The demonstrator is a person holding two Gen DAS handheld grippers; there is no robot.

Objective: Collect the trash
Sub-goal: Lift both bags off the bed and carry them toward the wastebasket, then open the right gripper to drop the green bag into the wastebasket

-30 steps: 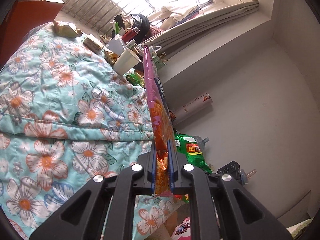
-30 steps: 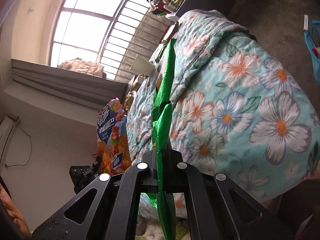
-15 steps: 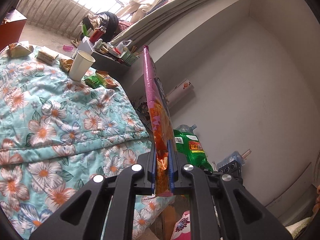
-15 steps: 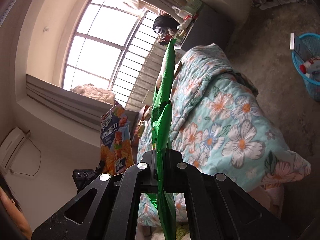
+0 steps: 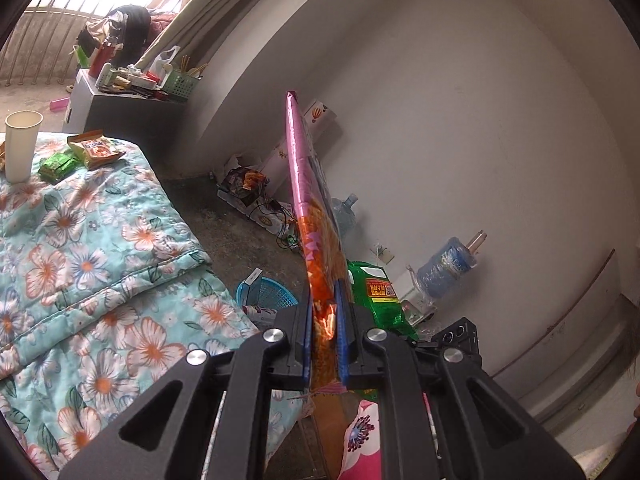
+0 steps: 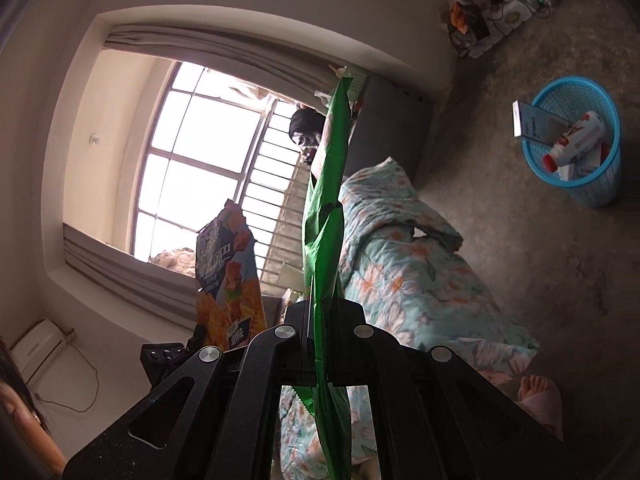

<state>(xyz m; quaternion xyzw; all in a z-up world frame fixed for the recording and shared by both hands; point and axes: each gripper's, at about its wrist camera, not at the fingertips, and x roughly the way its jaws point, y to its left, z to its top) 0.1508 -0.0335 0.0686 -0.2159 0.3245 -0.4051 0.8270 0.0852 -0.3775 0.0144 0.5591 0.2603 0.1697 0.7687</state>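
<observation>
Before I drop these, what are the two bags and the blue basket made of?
Purple-orange snack bag: glossy metallised plastic film, judging by its sheen. Green bag: thin shiny plastic film, creased. Blue basket: moulded plastic lattice, probably rigid.

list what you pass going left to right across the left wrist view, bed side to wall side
paper cup → green packet → orange snack packet → blue basket → pink chip bag in the left gripper → green bag → water bottle
</observation>
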